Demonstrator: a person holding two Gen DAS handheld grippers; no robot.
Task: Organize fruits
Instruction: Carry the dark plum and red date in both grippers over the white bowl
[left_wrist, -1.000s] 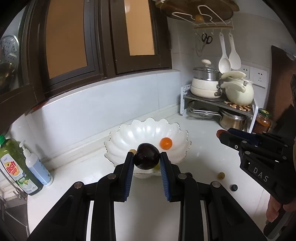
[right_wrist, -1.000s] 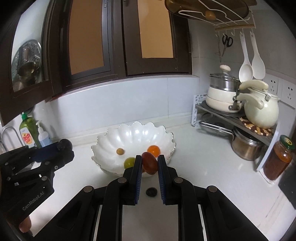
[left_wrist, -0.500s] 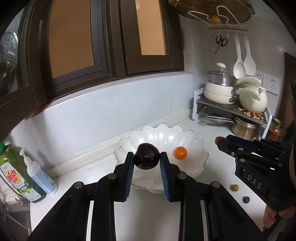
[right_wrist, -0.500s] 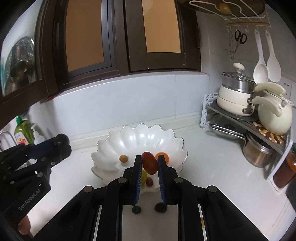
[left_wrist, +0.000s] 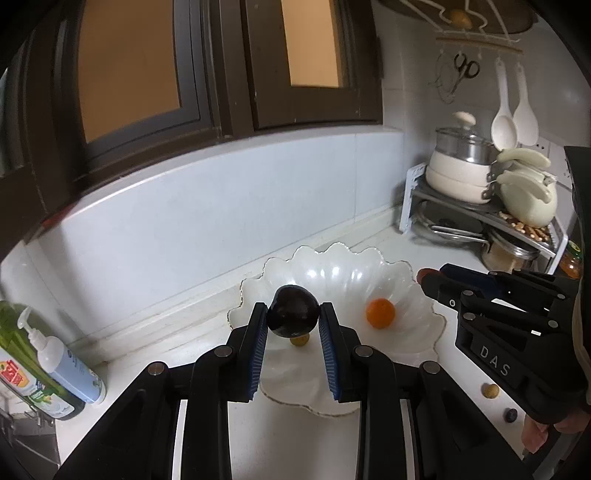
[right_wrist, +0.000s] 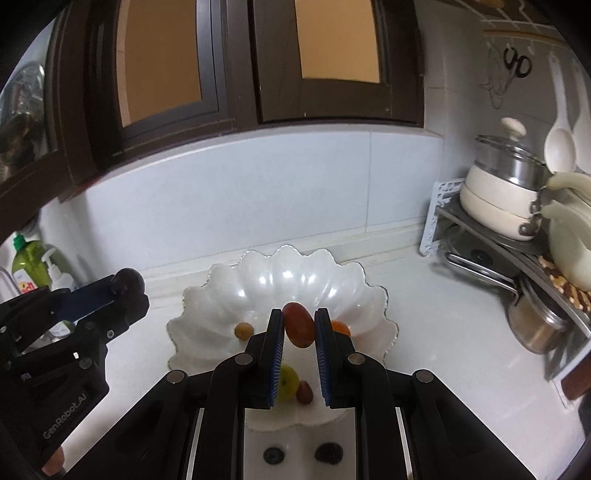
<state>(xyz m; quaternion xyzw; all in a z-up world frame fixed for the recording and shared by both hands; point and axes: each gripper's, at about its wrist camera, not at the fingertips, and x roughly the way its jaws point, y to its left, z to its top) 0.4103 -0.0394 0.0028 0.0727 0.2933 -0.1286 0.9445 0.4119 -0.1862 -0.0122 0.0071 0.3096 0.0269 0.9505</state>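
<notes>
My left gripper (left_wrist: 293, 314) is shut on a dark round plum (left_wrist: 293, 312), held above the near rim of the white scalloped bowl (left_wrist: 332, 269). My right gripper (right_wrist: 299, 325) is shut on a reddish oval tomato (right_wrist: 299, 329), also above the bowl (right_wrist: 288, 273). In the bowl lie an orange fruit (left_wrist: 380, 313), a small tan fruit (right_wrist: 244, 329), a green fruit (right_wrist: 288, 380) and a small red fruit (right_wrist: 305, 392). The left gripper with its plum (right_wrist: 127, 281) shows at the left of the right wrist view. The right gripper (left_wrist: 428, 277) shows at the right of the left wrist view.
Two dark berries (right_wrist: 273, 455) lie on the white counter in front of the bowl; a tan fruit (left_wrist: 491, 390) and a blue berry (left_wrist: 510, 415) lie to its right. A rack with pots (left_wrist: 461, 173) stands at the back right. Soap bottles (left_wrist: 40, 362) stand at the left.
Both grippers have drawn back from the bowl with their fruits still held. The bowl now sits further ahead in both views, and more counter shows in front of it.
</notes>
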